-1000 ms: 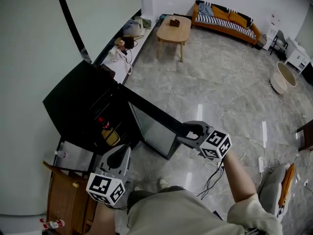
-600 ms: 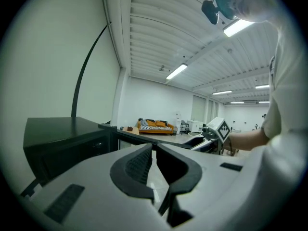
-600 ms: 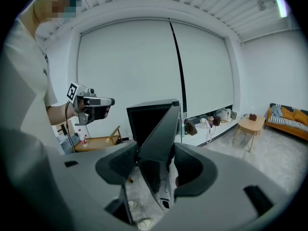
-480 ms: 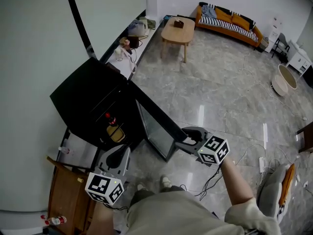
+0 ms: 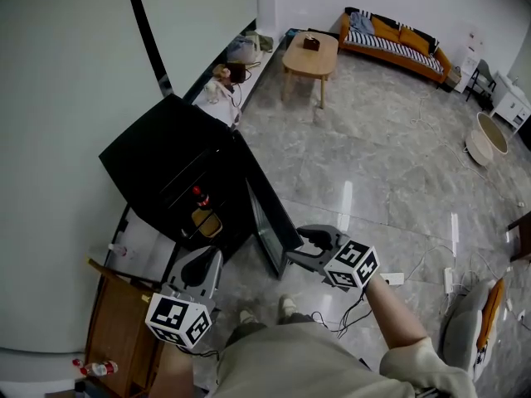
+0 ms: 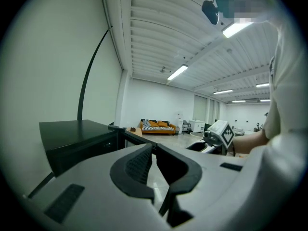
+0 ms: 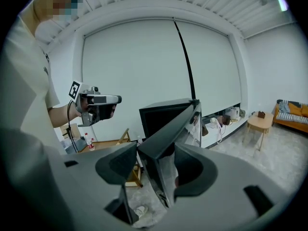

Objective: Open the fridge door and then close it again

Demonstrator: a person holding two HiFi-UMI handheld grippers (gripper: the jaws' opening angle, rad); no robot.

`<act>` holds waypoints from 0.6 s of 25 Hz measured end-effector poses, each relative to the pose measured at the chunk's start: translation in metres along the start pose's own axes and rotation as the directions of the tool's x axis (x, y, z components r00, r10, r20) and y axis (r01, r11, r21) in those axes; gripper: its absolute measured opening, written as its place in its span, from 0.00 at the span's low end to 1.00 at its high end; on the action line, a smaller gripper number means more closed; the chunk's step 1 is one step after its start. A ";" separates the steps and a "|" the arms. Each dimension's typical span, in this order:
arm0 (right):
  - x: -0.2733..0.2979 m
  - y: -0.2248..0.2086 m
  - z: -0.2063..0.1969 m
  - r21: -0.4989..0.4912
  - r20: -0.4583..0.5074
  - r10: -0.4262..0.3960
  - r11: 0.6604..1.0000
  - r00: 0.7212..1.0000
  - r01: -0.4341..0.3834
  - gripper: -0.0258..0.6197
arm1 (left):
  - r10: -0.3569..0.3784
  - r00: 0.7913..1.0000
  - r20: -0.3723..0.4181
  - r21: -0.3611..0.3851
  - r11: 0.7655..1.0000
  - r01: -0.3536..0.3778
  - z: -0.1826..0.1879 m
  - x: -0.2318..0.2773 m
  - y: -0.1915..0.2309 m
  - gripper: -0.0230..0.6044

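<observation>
The right hand-held gripper (image 5: 297,252) clamps the free edge of the half-open fridge door (image 5: 265,193) on the black fridge (image 5: 166,160) by the wall, while the left hand-held gripper (image 5: 197,265) hangs closed and empty; a loose hold could slip, letting the door swing or slam.

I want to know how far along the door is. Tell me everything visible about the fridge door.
The fridge door is a dark-framed panel with a glass pane, upright and partly open, hinged to the black fridge. Its free edge stands between the jaws of the right gripper, which grip it from both sides. Nothing else touches it.
</observation>
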State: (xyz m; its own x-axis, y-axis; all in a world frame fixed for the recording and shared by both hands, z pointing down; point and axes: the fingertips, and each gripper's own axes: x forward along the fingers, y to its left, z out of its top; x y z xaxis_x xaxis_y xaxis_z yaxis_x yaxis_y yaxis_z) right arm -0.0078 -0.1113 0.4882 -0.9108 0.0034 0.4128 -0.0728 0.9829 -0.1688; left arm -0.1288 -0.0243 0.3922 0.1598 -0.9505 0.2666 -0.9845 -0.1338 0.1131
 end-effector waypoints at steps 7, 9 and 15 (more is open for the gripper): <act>0.027 0.029 0.007 -0.017 -0.010 -0.007 1.000 1.000 0.007 0.40 | 0.037 0.999 0.008 -0.005 0.999 -0.037 -0.003 -0.026 0.013 0.08; 0.035 0.035 0.010 -0.021 -0.009 -0.012 1.000 1.000 0.012 0.41 | 0.048 0.999 0.009 -0.007 0.999 -0.048 -0.004 -0.033 0.018 0.08; 0.054 0.049 0.016 -0.015 -0.003 -0.019 1.000 1.000 0.019 0.42 | 0.078 0.997 0.008 -0.017 0.997 -0.078 -0.009 -0.048 0.032 0.08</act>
State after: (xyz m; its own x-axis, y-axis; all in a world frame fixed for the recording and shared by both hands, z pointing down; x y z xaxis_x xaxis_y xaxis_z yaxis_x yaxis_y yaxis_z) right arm -0.0671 -0.0663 0.4878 -0.9081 -0.0149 0.4184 -0.0840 0.9855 -0.1472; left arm -0.1673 0.0194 0.3913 0.0820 -0.9602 0.2670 -0.9926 -0.0546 0.1085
